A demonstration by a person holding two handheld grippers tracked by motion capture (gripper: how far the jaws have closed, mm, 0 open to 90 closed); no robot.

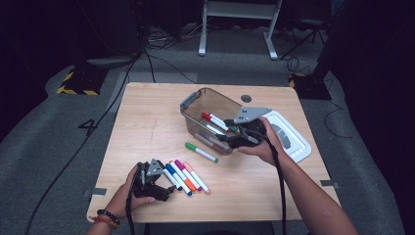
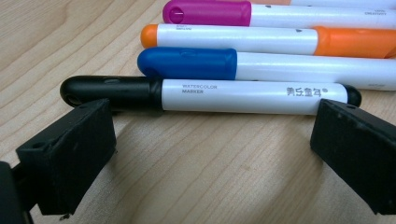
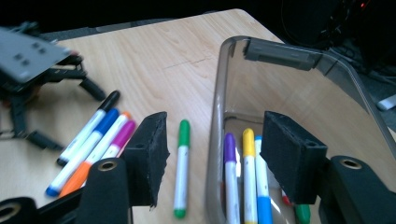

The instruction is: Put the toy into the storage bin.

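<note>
- Black marker (image 2: 210, 95) flat on table (image 1: 147, 105), nearest pen in a touching row: black, blue (image 2: 261, 65), orange (image 2: 271, 39), magenta (image 2: 280, 13); high view adds a pink one (image 1: 197, 177) at the row's far side.
- Left gripper (image 1: 169, 188) rests low at the row's left end, jaws wide apart, one at each end of the black marker, nothing clamped.
- Right gripper (image 1: 234, 128) sits over the near rim of the bin (image 1: 195, 100), jaws apart with nothing between them.
- Its left jaw hangs outside the bin wall, its right jaw inside.
- Bin holds several pens: purple (image 3: 229, 177), yellow (image 3: 249, 172), a blue-banded one (image 3: 263, 186), red-capped ones (image 1: 213, 120).
- Green marker (image 1: 201, 152) lies alone on the table between row and bin, just beside the bin wall.
- White lid (image 1: 293, 139) lies right of the bin.
</note>
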